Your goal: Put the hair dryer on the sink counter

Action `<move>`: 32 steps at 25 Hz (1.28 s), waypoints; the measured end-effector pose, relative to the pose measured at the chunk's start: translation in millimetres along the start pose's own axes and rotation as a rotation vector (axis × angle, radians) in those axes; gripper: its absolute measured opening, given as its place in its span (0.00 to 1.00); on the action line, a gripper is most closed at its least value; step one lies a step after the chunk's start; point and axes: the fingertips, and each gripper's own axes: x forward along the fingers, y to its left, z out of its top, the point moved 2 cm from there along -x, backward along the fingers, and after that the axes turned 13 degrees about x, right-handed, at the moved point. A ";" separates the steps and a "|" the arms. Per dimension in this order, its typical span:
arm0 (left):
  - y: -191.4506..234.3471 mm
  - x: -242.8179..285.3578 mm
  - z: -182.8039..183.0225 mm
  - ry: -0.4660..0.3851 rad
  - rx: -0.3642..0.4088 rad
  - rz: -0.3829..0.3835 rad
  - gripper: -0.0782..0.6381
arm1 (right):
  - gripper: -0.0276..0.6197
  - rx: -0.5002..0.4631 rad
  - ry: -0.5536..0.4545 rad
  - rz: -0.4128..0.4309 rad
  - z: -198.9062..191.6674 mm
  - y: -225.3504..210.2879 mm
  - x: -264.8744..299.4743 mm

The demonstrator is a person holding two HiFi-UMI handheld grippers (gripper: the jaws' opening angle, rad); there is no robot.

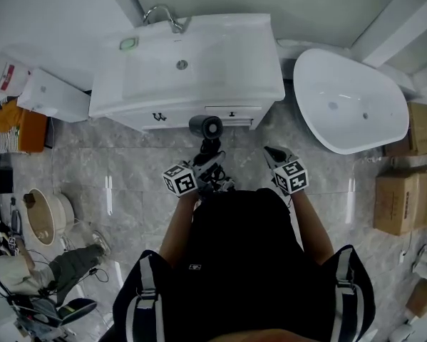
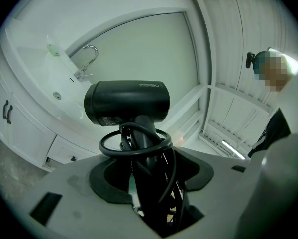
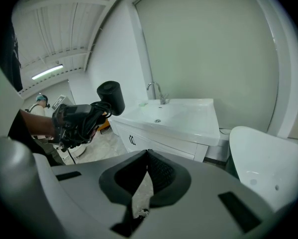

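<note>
The black hair dryer (image 1: 205,127) hangs in the air just in front of the white sink counter (image 1: 227,77), level with its cabinet front. My left gripper (image 1: 209,153) is shut on the dryer's handle, and the cord is coiled round the handle. In the left gripper view the hair dryer (image 2: 127,101) stands upright between the jaws, barrel sideways, with the counter (image 2: 34,78) behind it. My right gripper (image 1: 271,152) is beside it to the right, its jaws together on nothing. The right gripper view shows the hair dryer (image 3: 112,97), the left gripper (image 3: 76,119) and the counter (image 3: 186,118).
A chrome faucet (image 1: 163,13) and the basin drain (image 1: 182,64) sit on the counter. A white bathtub (image 1: 350,100) stands to the right, with cardboard boxes (image 1: 407,199) beyond it. Cables, a round tub (image 1: 45,216) and other clutter fill the floor at the left.
</note>
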 end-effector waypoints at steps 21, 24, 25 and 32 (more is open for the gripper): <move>-4.2 35.8 20.5 -0.080 -0.010 0.153 0.44 | 0.13 -0.078 0.075 0.137 39.7 -43.5 12.8; -7.3 45.3 22.0 -0.107 -0.017 0.178 0.44 | 0.13 -0.094 0.082 0.158 46.6 -52.1 11.3; -8.8 49.5 21.9 -0.115 -0.018 0.184 0.44 | 0.13 -0.099 0.083 0.164 48.4 -56.1 10.4; -16.1 77.6 17.8 -0.122 -0.016 0.212 0.44 | 0.13 -0.106 0.092 0.189 56.5 -84.7 5.1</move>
